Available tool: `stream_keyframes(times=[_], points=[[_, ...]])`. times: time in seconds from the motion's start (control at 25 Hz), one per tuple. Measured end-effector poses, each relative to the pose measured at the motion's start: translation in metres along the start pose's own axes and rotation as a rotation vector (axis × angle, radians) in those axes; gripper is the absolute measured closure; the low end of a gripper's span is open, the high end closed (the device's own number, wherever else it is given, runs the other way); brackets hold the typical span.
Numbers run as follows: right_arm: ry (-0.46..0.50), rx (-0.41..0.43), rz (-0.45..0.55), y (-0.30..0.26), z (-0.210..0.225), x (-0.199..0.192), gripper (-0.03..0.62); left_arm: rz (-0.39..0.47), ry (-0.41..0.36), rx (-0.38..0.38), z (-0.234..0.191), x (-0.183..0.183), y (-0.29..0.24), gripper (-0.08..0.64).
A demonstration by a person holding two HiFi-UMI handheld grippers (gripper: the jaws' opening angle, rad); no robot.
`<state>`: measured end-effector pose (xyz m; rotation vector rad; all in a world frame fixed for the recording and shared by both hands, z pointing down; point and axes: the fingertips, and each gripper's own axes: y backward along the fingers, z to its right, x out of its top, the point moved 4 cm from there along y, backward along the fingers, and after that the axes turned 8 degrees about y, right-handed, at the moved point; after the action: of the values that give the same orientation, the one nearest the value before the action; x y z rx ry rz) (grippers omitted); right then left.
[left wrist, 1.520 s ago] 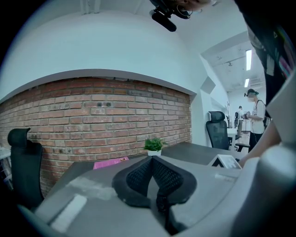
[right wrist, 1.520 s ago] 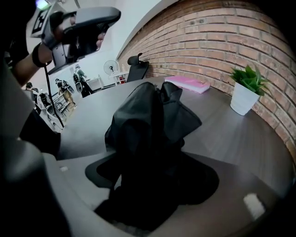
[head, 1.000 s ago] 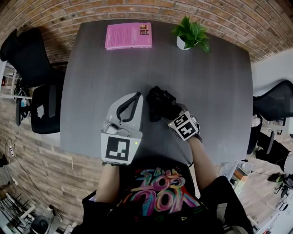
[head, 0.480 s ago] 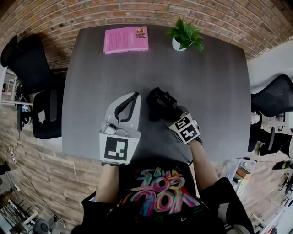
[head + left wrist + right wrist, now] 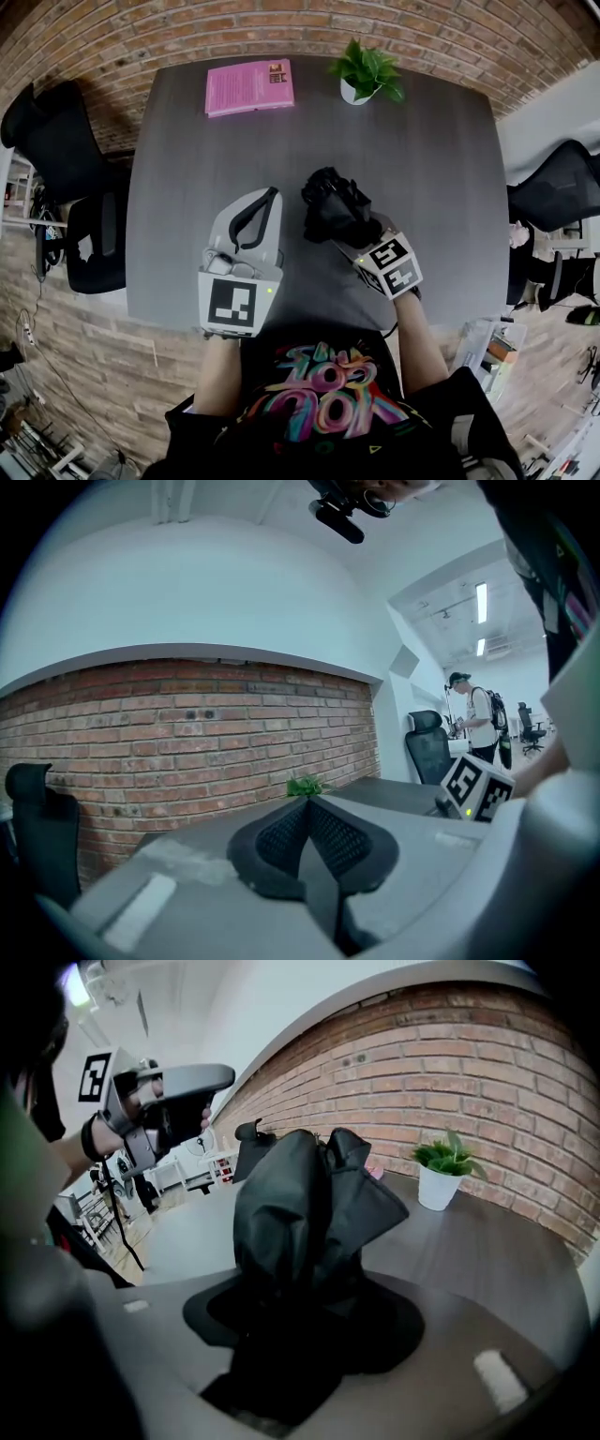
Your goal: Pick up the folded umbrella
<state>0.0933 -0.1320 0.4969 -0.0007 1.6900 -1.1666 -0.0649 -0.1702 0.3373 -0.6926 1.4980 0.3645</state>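
One second on, right gripper (image 5: 345,230) has raised folded umbrella (image 5: 326,199) higher

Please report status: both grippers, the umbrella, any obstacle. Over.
Left gripper shut, empty. Right gripper shut on folded umbrella. Potted plant and pink book far back, not in the way.

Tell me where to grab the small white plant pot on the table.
Grip the small white pot across its round body, coming in level from the near side. The green leaves spread over its top, so a grasp from above is probably blocked.
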Motion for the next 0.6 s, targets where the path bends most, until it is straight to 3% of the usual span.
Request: stream_keyframes(times=[0.6], points=[[0.009,-0.123,0.210,0.079,0.013,0.057,0.339,0.001,-0.021,-0.031,0.012,0.003,-0.002,0.558]])
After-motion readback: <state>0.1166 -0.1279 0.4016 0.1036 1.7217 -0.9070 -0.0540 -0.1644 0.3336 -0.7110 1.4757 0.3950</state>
